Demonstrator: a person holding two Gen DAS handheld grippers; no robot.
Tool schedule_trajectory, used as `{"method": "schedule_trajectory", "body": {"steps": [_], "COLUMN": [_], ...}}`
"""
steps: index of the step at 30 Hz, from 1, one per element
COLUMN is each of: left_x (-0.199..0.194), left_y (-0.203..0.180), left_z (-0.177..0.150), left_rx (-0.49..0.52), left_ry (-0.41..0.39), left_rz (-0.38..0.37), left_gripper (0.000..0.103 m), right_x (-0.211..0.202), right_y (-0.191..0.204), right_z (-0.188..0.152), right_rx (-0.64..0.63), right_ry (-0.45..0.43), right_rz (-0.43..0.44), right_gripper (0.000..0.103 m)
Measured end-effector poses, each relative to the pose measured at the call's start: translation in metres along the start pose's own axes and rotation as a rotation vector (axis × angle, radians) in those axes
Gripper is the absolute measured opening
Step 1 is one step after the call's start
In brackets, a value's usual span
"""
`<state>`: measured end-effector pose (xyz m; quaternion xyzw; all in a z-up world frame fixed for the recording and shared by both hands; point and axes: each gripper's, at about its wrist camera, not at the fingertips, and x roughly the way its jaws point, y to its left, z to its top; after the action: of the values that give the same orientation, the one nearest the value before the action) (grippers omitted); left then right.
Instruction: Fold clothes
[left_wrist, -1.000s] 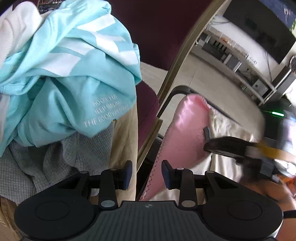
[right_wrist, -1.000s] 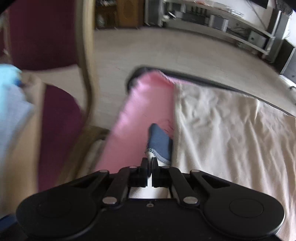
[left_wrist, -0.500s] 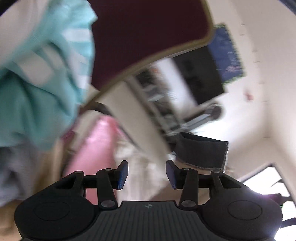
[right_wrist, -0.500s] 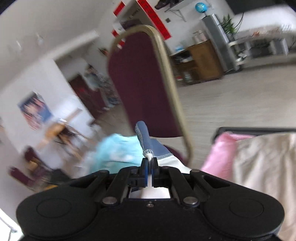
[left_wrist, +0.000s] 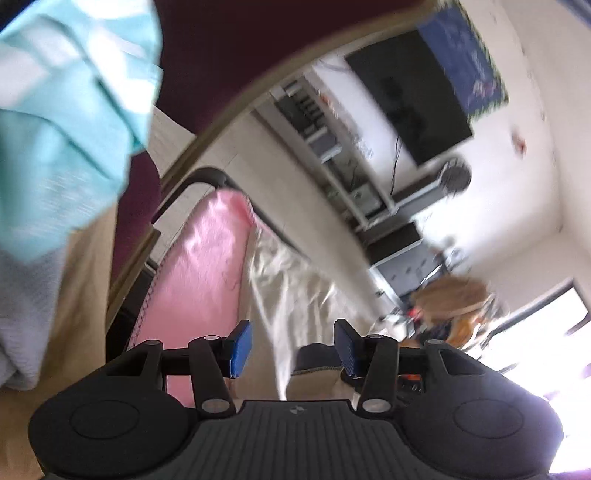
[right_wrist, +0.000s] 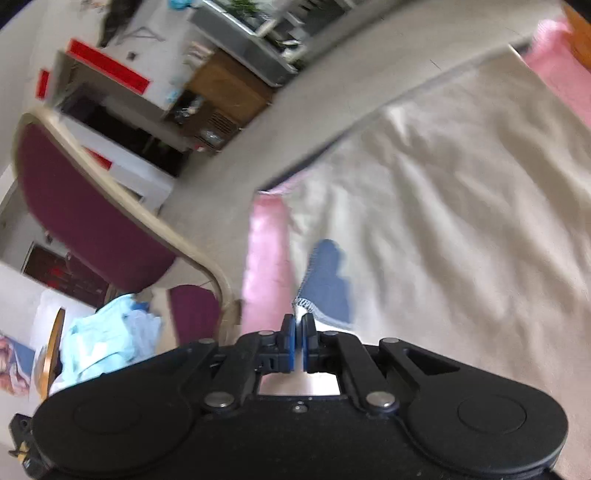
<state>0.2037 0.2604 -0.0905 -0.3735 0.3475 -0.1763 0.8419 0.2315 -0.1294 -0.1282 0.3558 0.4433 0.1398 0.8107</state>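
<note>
Blue garment (right_wrist: 327, 284), lower centre, pinched at its stitched hem by right gripper (right_wrist: 298, 341); left gripper (left_wrist: 291, 347) half-open, empty: best grasp opposite hem corner, spread flat on cream sheet (right_wrist: 461, 192).

Left wrist view: the turquoise garment (left_wrist: 70, 122) and grey knit (left_wrist: 26, 314) are motion-blurred and cut by the left edge; the printing cannot be read. A dark cloth (left_wrist: 317, 360) is mostly hidden behind the left tool (left_wrist: 291, 347). Right wrist view: the blue cloth (right_wrist: 327, 284) is smeared, its lower part hidden behind the right tool (right_wrist: 298, 334).
</note>
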Motion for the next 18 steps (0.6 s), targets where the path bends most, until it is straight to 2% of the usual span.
{"method": "schedule_trajectory", "body": {"steps": [1,3,7,9,11,13,15,18], "left_x": [0.003,0.008,0.009,0.0,-0.01,-0.018,-0.023,-0.027], "left_y": [-0.002,-0.004,0.005,0.017,0.03,0.037,0.04,0.039], "left_z": [-0.001,-0.003,-0.002,0.002,0.005,0.007,0.007,0.006], "left_rx": [0.017,0.027,-0.041,-0.127,-0.211,-0.25,-0.26,-0.266], "left_ry": [0.009,0.016,-0.005,-0.046,-0.086,-0.116,-0.127,-0.123], "left_rz": [0.002,-0.022,-0.1,-0.187,-0.285,-0.363,-0.41,-0.493], "left_gripper": [0.046,0.046,0.046,0.046,0.046,0.046,0.046,0.046], "right_x": [0.001,-0.002,-0.026,-0.036,-0.045,-0.047,-0.045,-0.038], "right_y": [-0.001,0.009,0.045,0.06,0.074,0.085,0.095,0.102], "right_z": [-0.002,-0.004,-0.011,-0.014,-0.021,-0.025,-0.029,-0.027], "right_rx": [-0.01,-0.075,-0.196,-0.22,-0.25,-0.266,-0.267,-0.258], "right_ry": [0.009,0.033,0.08,0.098,0.118,0.14,0.164,0.169], "right_rz": [0.021,0.124,0.463,0.633,0.752,0.818,0.852,0.863], "right_gripper": [0.004,0.004,0.004,0.004,0.004,0.004,0.004,0.004]}}
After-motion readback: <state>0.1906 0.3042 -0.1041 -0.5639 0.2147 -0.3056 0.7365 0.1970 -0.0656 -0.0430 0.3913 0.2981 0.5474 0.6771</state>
